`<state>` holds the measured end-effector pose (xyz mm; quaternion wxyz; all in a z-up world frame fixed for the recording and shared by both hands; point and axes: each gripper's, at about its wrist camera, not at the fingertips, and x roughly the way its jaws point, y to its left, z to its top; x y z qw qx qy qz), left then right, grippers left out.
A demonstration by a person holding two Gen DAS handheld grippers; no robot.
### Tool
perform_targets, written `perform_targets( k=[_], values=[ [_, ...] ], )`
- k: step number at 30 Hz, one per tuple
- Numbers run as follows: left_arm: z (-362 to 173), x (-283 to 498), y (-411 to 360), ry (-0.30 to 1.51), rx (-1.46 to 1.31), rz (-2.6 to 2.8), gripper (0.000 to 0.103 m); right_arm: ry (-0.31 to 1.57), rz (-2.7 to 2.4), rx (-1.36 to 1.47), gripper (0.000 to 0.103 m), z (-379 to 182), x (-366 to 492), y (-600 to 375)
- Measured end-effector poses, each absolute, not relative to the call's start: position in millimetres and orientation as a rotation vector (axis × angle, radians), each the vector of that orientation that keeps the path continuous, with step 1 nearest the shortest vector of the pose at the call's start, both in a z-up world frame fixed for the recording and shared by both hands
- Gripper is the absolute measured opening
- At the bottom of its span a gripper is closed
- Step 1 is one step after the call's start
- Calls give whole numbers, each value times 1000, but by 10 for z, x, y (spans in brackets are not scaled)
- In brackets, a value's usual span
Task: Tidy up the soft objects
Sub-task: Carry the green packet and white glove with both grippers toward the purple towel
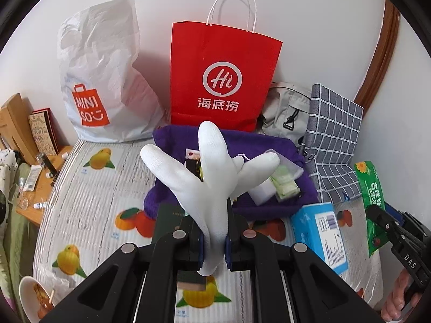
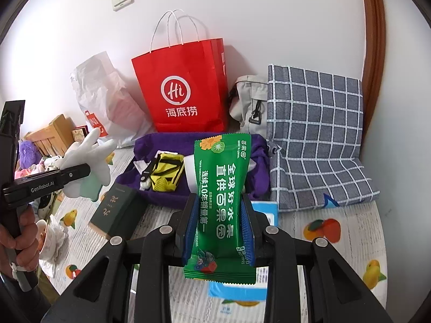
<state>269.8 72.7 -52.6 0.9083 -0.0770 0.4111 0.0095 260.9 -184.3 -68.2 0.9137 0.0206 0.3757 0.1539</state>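
Observation:
My left gripper (image 1: pixel 214 231) is shut on a white glove (image 1: pixel 207 177) and holds it up above the table, its fingers splayed; the glove also shows in the right wrist view (image 2: pixel 89 158). My right gripper (image 2: pixel 218 223) is shut on a green wet-wipes packet (image 2: pixel 222 202), held upright; the packet shows at the right of the left wrist view (image 1: pixel 370 188). Behind both lies a purple cloth (image 1: pixel 269 207) with small items on it: a yellow mesh pouch (image 2: pixel 165 175) and white and green packets (image 1: pixel 282 185).
A red paper bag (image 1: pixel 223 80), a white Miniso bag (image 1: pixel 99 80), a grey backpack (image 1: pixel 285 107) and a checked grey cloth (image 2: pixel 315 140) stand along the wall. A blue box (image 1: pixel 320 234) and a dark green box (image 2: pixel 115 212) lie on the fruit-print tablecloth (image 1: pixel 89 204). A bowl (image 1: pixel 32 293) sits front left.

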Motion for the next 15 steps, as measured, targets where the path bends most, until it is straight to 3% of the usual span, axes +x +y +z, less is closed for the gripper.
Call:
perform_targets(
  k=[15],
  values=[
    [-566, 3123, 902, 847, -148, 50, 11, 779, 322, 56, 30, -738, 3195, -1681]
  ],
)
